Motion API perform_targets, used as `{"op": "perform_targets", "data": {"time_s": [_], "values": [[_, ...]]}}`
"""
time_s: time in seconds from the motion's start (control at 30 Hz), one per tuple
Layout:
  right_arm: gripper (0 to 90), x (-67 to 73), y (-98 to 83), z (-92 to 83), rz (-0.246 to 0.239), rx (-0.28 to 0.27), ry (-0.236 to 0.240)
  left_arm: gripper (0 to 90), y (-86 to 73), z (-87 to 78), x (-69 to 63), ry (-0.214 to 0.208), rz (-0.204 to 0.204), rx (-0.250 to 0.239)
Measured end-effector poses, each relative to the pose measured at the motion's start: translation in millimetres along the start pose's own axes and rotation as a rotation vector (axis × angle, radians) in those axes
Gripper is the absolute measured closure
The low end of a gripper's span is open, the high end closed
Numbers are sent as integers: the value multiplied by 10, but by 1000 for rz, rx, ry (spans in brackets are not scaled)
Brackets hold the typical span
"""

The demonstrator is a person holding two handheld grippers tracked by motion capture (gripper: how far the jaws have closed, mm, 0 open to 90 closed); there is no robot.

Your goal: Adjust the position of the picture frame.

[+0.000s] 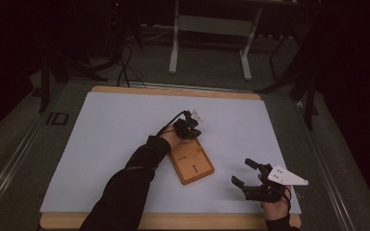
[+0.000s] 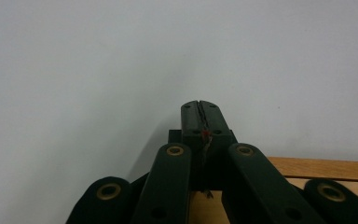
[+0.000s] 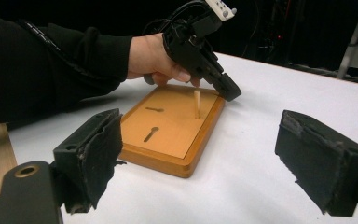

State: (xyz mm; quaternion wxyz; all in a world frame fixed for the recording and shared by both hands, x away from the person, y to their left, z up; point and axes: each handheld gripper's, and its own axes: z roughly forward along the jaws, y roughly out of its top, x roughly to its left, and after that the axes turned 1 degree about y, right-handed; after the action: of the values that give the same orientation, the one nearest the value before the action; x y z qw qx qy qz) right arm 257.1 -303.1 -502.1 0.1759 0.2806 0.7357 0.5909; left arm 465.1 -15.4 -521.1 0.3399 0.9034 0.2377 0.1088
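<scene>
Left gripper [image 3: 228, 93] closed beside the unmarked wooden board [image 3: 168, 126]; right gripper [image 3: 200, 154] gapes open.

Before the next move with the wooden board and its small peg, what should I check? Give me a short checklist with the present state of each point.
1. Left gripper shut: ok, its jaws are pressed together in the left gripper view.
2. Anything held by the left gripper: cannot tell; nothing shows between its tips.
3. Thin upright wooden peg standing in the flat rectangular wooden board: ok, upright near the board's far end.
4. Left gripper's tips apart from the peg: ok, they sit just beyond the board's far edge, beside the peg.
5. Right gripper open: ok, jaws wide apart, nothing between them.
6. Board flat on the white table sheet: ok.
</scene>
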Motion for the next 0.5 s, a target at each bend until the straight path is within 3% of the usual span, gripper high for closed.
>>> {"op": "perform_targets", "data": {"time_s": [0.13, 0.27, 0.5], "values": [[144, 1, 3, -1, -2, -2, 0, 900, 8, 0, 1, -3, 19, 11], [144, 0, 5, -8, -5, -4, -1, 900, -30, -41, 30, -21, 4, 17], [144, 10, 4, 9, -3, 3, 2, 900, -148, -154, 88, -14, -16, 33]]}}
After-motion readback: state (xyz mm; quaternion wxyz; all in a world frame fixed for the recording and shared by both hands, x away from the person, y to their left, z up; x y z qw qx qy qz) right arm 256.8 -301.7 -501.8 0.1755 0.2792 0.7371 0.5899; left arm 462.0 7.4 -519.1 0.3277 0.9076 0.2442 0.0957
